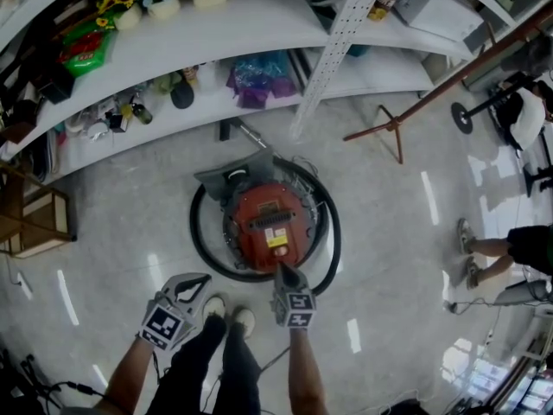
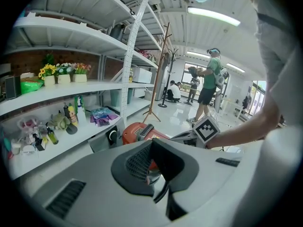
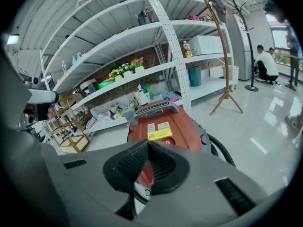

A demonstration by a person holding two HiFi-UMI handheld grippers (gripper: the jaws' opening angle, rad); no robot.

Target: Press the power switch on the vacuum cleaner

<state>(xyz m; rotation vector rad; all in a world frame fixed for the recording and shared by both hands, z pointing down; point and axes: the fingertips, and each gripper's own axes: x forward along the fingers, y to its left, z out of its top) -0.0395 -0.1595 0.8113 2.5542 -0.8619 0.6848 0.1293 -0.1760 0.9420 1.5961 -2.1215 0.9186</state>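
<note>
The red canister vacuum cleaner (image 1: 266, 221) stands on the floor in the middle of the head view, with its black hose (image 1: 200, 242) looped around it. It has a yellow label (image 3: 160, 135) on top, and a small red round button (image 3: 168, 143) shows just past the label at its near end. My right gripper (image 1: 282, 268) is shut and empty, its tip pointing down at that near end (image 3: 148, 143). Whether it touches the button is hidden by the jaws. My left gripper (image 1: 206, 277) hangs shut and empty to the left, clear of the vacuum (image 2: 152, 142).
White shelves (image 1: 216, 24) full of small goods run behind the vacuum. A wooden coat stand (image 1: 393, 128) leans at the right, and a wooden rack (image 1: 39, 219) sits at the left. A seated person's legs (image 1: 488, 249) are at the far right. My own shoes (image 1: 229, 314) are just behind the vacuum.
</note>
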